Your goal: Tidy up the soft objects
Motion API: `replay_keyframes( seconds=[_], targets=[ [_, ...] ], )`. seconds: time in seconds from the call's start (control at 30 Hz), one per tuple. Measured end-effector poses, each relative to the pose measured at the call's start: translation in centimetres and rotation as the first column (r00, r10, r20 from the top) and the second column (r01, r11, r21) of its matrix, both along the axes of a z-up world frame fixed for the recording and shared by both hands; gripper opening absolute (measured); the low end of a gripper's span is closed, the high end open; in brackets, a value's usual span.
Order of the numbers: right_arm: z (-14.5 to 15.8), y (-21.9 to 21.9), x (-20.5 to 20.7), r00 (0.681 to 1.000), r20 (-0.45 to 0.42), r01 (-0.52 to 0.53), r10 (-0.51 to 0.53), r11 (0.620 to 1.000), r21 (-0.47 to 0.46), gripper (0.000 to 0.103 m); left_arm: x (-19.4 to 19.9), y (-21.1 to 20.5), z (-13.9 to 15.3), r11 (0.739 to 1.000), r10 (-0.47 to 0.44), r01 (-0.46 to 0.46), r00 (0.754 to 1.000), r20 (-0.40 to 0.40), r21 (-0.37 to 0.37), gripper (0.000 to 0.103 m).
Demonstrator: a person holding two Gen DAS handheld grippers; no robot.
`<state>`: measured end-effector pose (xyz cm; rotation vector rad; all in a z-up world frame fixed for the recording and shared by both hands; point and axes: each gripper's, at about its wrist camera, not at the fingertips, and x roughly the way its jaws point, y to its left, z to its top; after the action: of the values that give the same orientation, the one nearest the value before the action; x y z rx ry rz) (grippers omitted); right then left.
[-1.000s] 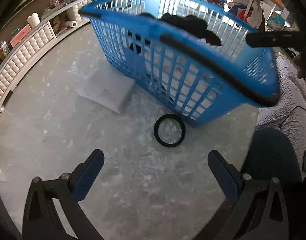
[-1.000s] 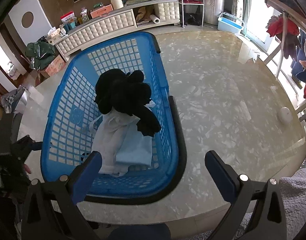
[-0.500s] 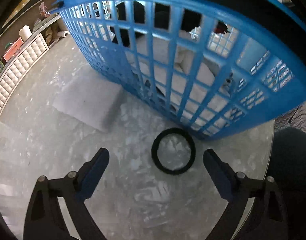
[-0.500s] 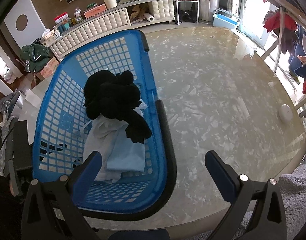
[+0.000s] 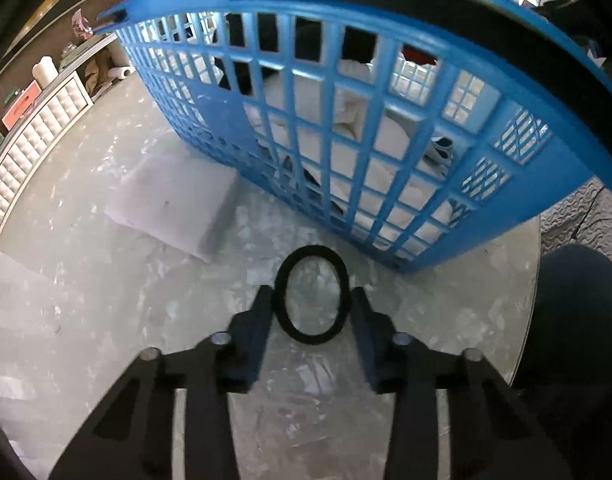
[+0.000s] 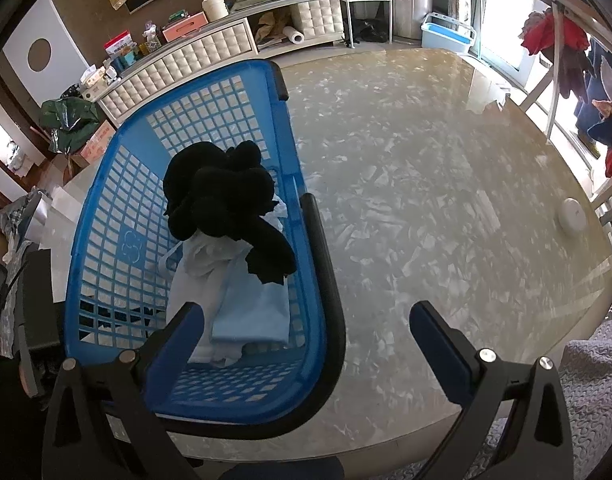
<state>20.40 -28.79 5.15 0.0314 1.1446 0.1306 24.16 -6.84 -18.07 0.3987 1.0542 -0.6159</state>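
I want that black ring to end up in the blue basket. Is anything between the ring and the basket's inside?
Yes: the basket's lattice side wall rises just behind the black ring. The left gripper, jaws closing on it, would have to clear the rim.

Both the left gripper (image 5: 311, 300) and the right gripper (image 6: 306, 324) have black angular frames. Silver round screws stud them. Their finger pads (image 6: 438, 344) are dark blue.

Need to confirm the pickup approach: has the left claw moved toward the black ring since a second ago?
Yes. The left claw has come down and forward toward the blue basket; its jaws, closing, now squeeze the black ring into an oval on the table.
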Motion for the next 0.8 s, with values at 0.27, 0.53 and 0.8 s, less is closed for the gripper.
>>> replay_keyframes(
  seconds=[0.27,0.53,0.8],
  targets=[
    [0.4,0.1,0.0,1.000,0.008,-0.009,0.009,1.000,-0.002,0.103,-0.8,2.7,1.3,1.000,0.030,-0.030,0.999,-0.014,-0.002,0.021],
    [0.5,0.8,-0.2,1.000,0.006,-0.023,0.023,1.000,-0.009,0.103,-1.6,5.4,7.1,0.996,0.087,-0.086,0.996,0.034,-0.030,0.021],
    [0.7,0.9,-0.3,0.999,-0.004,-0.036,0.036,0.999,-0.029,0.103,-1.8,5.4,14.0,0.992,0.106,-0.099,0.990,0.094,-0.072,0.021]
  ],
)
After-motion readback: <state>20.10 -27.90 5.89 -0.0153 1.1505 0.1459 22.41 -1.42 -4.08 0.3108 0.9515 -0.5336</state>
